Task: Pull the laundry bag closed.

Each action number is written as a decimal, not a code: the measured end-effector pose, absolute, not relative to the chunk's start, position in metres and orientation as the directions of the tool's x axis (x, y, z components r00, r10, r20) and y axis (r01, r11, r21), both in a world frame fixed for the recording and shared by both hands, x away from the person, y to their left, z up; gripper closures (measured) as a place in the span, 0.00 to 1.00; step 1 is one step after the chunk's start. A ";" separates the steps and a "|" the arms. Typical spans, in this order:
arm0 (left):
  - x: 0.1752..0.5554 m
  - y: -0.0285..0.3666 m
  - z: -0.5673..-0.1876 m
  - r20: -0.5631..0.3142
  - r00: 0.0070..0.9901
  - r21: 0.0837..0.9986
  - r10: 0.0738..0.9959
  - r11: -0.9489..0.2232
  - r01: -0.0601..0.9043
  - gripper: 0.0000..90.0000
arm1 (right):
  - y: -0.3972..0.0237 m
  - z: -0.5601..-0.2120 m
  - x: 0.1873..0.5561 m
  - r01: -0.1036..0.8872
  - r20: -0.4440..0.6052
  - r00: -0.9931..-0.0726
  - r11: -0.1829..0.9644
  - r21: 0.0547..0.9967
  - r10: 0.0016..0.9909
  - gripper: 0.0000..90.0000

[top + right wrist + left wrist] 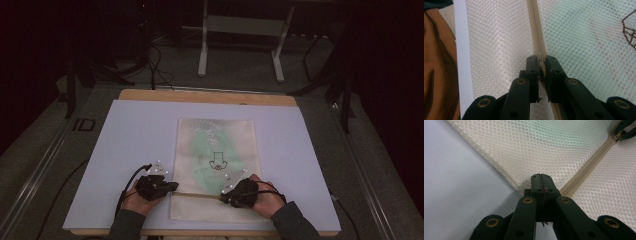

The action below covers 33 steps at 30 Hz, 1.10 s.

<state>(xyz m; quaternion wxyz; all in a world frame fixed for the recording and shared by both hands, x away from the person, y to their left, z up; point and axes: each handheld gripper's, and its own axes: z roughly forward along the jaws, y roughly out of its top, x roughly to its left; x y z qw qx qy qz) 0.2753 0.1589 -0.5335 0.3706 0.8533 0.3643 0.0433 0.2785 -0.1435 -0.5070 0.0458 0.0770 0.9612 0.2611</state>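
A: Mesh bag lies flat on the white board, nearer its front edge than its back. Zipper runs across the bag close to the bag's near end.

B: Tongs?

A: Left gripper sits at the zipper's left end, jaws clenched flat together on the bag's edge, with at most a sliver of mesh between them. Right gripper sits at the zipper's right end, clamped on the zipper pull.

B: Handling?

A: My read: light, limp mesh, no stiffness. It bunches if dragged. Pinch the seam at one end as an anchor and take the pull tab with the other. The mesh itself likely snags.

B: View differences?

A: High view gives the layout and the green item inside with a dark printed mark, but the jaws are too small to read. Left gripper view shows the zipper tape running away to the other gripper at the zipper's far end. Right gripper view shows the pull in the jaws and a brown sleeve beyond the board edge.
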 end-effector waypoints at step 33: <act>0.275 0.159 -0.533 -0.194 0.732 0.664 0.653 -0.462 0.588 1.00 | -0.165 -0.508 0.280 0.168 -0.034 -0.976 0.840 0.516 0.216 0.92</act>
